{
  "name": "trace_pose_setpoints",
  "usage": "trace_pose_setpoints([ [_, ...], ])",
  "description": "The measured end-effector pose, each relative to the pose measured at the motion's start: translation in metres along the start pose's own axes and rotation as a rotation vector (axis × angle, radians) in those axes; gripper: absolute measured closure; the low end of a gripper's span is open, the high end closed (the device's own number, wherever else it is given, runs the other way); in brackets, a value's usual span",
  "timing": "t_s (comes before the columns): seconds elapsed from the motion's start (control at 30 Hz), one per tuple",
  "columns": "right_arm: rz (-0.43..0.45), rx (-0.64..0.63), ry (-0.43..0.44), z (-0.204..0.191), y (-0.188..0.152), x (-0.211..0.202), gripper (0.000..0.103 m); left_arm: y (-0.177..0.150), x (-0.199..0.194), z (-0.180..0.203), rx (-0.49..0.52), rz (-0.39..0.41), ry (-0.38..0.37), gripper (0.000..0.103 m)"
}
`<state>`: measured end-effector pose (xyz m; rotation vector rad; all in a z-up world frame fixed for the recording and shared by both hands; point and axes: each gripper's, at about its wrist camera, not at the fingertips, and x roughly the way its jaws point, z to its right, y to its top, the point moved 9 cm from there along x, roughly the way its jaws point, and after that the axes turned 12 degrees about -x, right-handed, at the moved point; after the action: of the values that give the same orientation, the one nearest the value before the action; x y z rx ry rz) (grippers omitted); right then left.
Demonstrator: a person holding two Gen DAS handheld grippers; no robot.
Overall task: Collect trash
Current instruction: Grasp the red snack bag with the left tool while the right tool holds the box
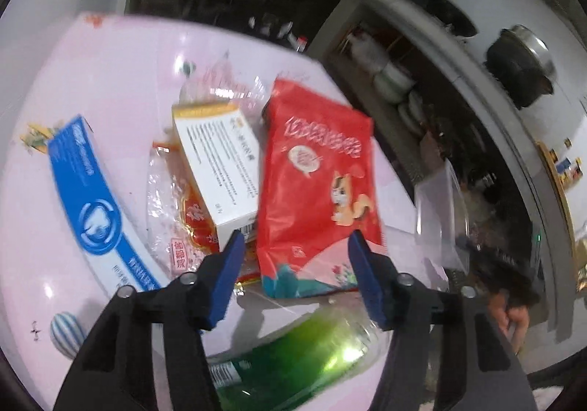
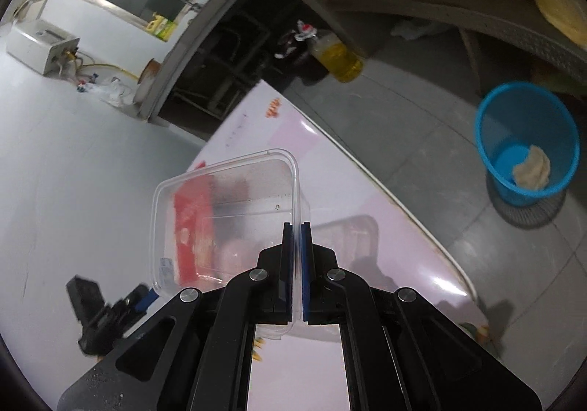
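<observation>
On the pink table (image 1: pixel 110 81) lies a pile of trash: a red snack bag (image 1: pixel 315 172), a white carton (image 1: pixel 216 161), a blue box (image 1: pixel 91 198), a clear wrapper with red print (image 1: pixel 172 213) and a green bottle (image 1: pixel 301 356). My left gripper (image 1: pixel 296 240) hangs open just above the red bag's lower end, its blue fingers apart. My right gripper (image 2: pixel 296 227) is shut on the wall of a clear plastic container (image 2: pixel 227 213), held up over the table edge. A blue mesh bin (image 2: pixel 528 139) stands on the floor to the right with a crumpled wad (image 2: pixel 532 167) inside.
A bottle of yellow oil (image 2: pixel 337 59) stands on the floor past the table's far corner. Shelves with bowls (image 1: pixel 396 81) and a dark pot (image 1: pixel 521 62) line the right side. Grey tiled floor (image 2: pixel 422 154) separates table and bin.
</observation>
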<state>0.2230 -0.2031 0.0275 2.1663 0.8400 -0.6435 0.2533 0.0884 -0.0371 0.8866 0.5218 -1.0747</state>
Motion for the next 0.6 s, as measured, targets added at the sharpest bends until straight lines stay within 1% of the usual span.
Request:
trace_pose_setpoints([
  [0.1,-0.012,0.016,-0.006,0.009,0.000,0.006,0.101,0.008,0.010,0.000,-0.012,-0.040,0.011,0.051],
  [0.23,-0.017,0.029,-0.004,0.018,0.000,0.009,0.101,0.026,0.014,0.014,0.019,-0.056,0.020,0.051],
  [0.33,-0.018,0.037,0.003,0.021,0.001,0.012,0.101,0.048,0.024,0.024,0.026,-0.065,0.019,0.051],
  [0.4,-0.020,0.042,0.009,0.022,-0.002,0.009,0.101,0.060,0.031,0.027,0.039,-0.072,0.042,0.051],
  [0.47,-0.021,0.043,0.010,0.024,-0.002,0.008,0.100,0.069,0.041,0.032,0.067,-0.088,0.046,0.051],
  [0.6,-0.018,0.054,0.014,0.029,-0.005,0.004,0.100,0.088,0.059,0.027,0.057,-0.109,0.059,0.051],
])
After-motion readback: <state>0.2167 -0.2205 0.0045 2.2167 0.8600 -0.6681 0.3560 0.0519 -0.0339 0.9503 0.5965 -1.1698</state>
